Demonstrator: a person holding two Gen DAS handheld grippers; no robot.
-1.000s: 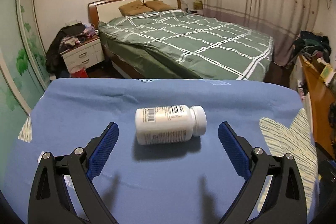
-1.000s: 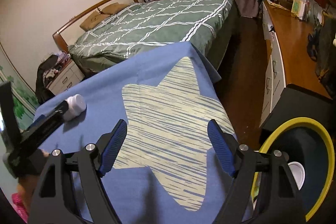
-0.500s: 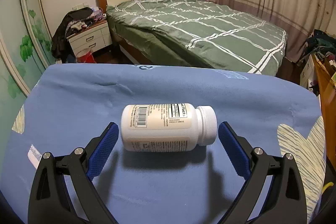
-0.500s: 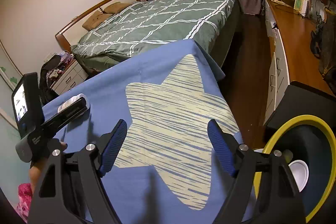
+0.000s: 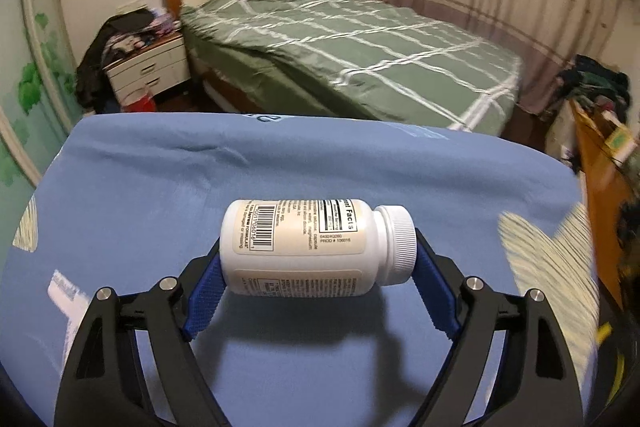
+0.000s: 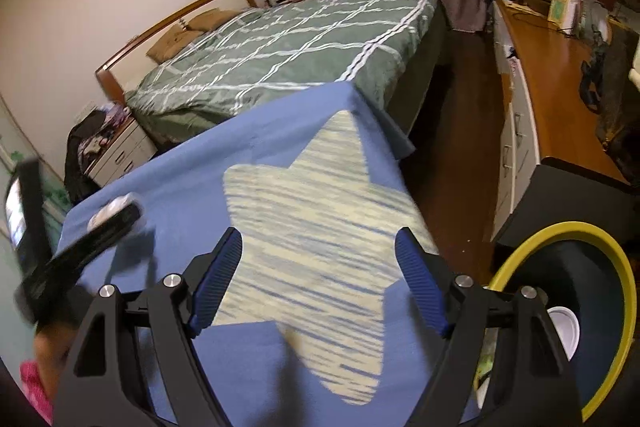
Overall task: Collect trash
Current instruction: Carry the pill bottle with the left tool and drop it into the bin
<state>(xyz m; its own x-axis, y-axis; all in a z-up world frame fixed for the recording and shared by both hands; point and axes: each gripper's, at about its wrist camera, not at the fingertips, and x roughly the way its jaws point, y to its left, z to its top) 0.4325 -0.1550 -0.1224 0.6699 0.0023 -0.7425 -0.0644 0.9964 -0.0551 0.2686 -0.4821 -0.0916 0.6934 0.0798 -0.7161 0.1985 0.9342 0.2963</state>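
The left gripper [image 5: 318, 277] has just been closing and now grasps the white plastic pill bottle [image 5: 308, 247], end to end, above the blue cloth [image 5: 160, 183]. Its long axis runs 9 to 3 o'clock, cap at 3. The right gripper [image 6: 318, 281] stands released and empty, with the yellow-rimmed black bin [image 6: 600, 267] at its 3 o'clock.

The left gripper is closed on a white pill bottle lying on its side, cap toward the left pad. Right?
Not quite. In the left wrist view, the left gripper is closed on the white pill bottle lying on its side, but the cap points toward the right pad, not the left.
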